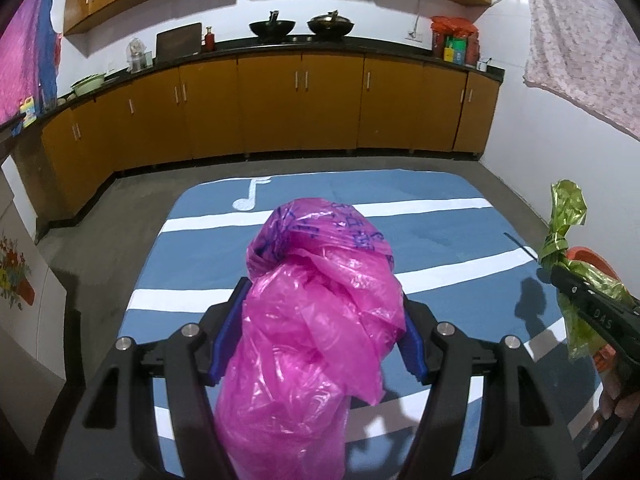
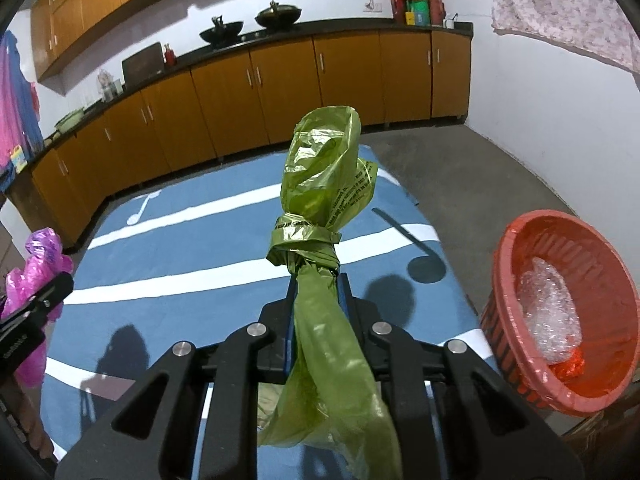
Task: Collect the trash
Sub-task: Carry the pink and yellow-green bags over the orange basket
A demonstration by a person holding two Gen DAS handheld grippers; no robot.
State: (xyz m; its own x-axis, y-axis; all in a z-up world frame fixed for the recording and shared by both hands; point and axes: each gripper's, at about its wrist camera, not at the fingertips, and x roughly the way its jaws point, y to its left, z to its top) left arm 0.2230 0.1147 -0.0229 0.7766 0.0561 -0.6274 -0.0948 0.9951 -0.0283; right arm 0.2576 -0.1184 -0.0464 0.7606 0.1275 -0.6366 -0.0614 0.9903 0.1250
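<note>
right gripper (image 2: pixel 316 280): clamped on a knotted green bag (image 2: pixel 320 208)
red basket (image 2: pixel 516 248): off right, bubble wrap (image 2: pixel 550 316) inside

A grey concrete floor (image 1: pixel 152 200) is partly covered by a blue rug (image 1: pixel 420 216) with white stripes. Orange-brown cabinets (image 1: pixel 300 104) under a dark countertop (image 1: pixel 280 46) are set against white walls (image 2: pixel 540 92).

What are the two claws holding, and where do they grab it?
The left claw squeezes a pink plastic bag around its middle. The right claw pinches a green plastic bag just below its knot.
</note>
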